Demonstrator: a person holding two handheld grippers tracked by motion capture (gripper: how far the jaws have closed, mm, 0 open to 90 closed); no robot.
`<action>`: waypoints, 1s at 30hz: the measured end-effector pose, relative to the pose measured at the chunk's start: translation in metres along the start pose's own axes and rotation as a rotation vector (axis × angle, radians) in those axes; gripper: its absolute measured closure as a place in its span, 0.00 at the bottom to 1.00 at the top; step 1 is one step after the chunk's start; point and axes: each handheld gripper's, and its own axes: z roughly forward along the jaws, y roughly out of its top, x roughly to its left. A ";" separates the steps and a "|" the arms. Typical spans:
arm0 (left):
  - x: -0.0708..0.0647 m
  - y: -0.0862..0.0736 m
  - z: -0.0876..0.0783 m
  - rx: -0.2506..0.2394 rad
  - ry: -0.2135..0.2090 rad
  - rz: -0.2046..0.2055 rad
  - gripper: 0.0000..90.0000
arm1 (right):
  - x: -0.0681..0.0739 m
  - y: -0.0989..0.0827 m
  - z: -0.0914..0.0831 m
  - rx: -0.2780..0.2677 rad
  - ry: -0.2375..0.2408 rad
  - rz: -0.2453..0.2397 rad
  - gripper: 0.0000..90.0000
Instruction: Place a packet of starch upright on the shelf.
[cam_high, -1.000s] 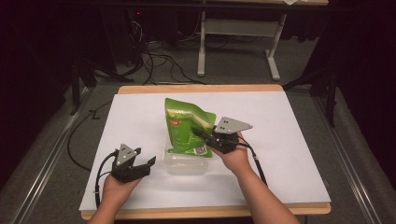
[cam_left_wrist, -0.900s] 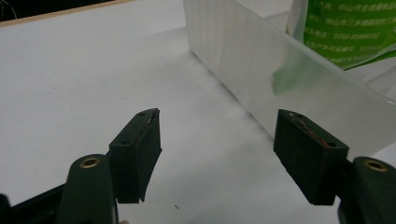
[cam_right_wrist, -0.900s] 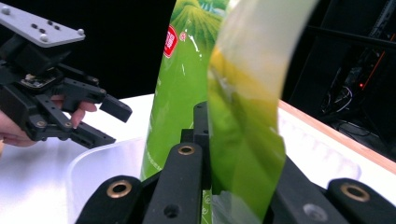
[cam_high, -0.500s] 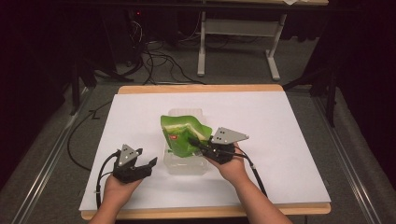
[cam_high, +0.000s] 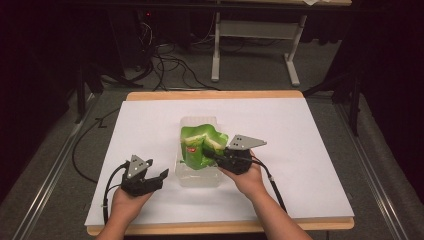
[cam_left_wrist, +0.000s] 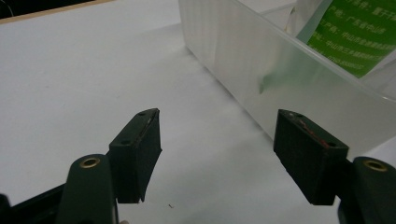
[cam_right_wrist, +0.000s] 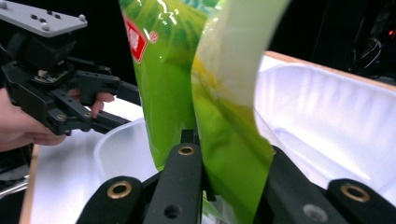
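Two grippers at work over the white table (cam_high: 310, 150). Right gripper (cam_high: 209, 154) has its jaws clamped on a green snack bag (cam_high: 200, 145), pinching the crumpled film low on one side; in the right gripper view the bag (cam_right_wrist: 196, 84) rises folded between the black jaws, directly above the clear plastic container (cam_right_wrist: 327, 121). From the high view, the bag sits partly inside the container (cam_high: 197, 175), with its upper part bunched above the rim. Left gripper (cam_high: 161, 176) rests on the table just beside the container's near left corner, jaws spread wide and empty; the left gripper view shows the container wall (cam_left_wrist: 243, 70) close ahead of the open fingers (cam_left_wrist: 140, 149).

Judgement: step in hand is seating the bag in the container. To do it well, the right gripper should lower the bag until its bottom edge lies flat on the floor of the tub, then press the bulging top below the rim before letting go. Container looks light and may slide; left gripper could brace the wall to hold it steady. Release only once the bag lies settled.
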 end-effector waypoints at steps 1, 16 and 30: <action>0.000 0.000 0.000 0.002 0.000 0.002 0.36 | 0.000 0.000 0.000 0.000 0.000 0.000 0.96; 0.000 0.002 0.006 0.006 -0.008 -0.018 0.38 | 0.011 0.006 0.008 0.019 0.054 0.088 0.97; -0.008 0.014 0.024 0.023 0.010 -0.061 0.51 | 0.005 0.007 0.013 -0.018 0.134 0.188 0.97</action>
